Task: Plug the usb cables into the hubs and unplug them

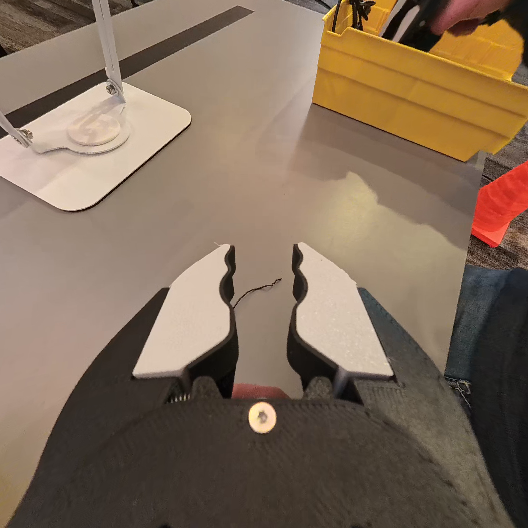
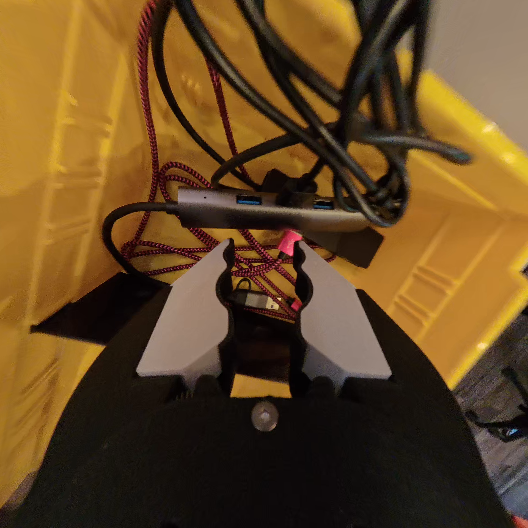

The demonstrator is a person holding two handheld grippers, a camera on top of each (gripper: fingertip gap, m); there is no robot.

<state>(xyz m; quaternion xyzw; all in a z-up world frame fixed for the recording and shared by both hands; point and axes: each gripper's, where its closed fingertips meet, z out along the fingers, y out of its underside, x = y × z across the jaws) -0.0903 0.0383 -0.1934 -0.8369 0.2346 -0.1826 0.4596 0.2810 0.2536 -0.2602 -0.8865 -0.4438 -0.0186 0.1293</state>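
The left gripper (image 1: 264, 257) is hovering over the bare grey table (image 1: 228, 177), its jaws standing partly apart and gripping nothing; only a thin black thread (image 1: 257, 291) is lying between them. Farther off, a white stand (image 1: 94, 148) is sitting to the left and the yellow bin (image 1: 414, 94) to the right.

The right gripper (image 2: 264, 248) is reaching into that bin (image 2: 71, 143), jaws likewise partly open and empty. A loose USB plug (image 2: 257, 303) is lying just below them, on coils of red braided cable (image 2: 183, 248). Just beyond the tips, a grey hub (image 2: 257, 211) is resting with two blue ports showing free; a pink plug (image 2: 288, 243) is sitting right under it. Black cables (image 2: 328, 114) are tangling behind.

Judging by this, the task is barely starting: nothing is lifted out. Whether anything is plugged in, I cannot tell.
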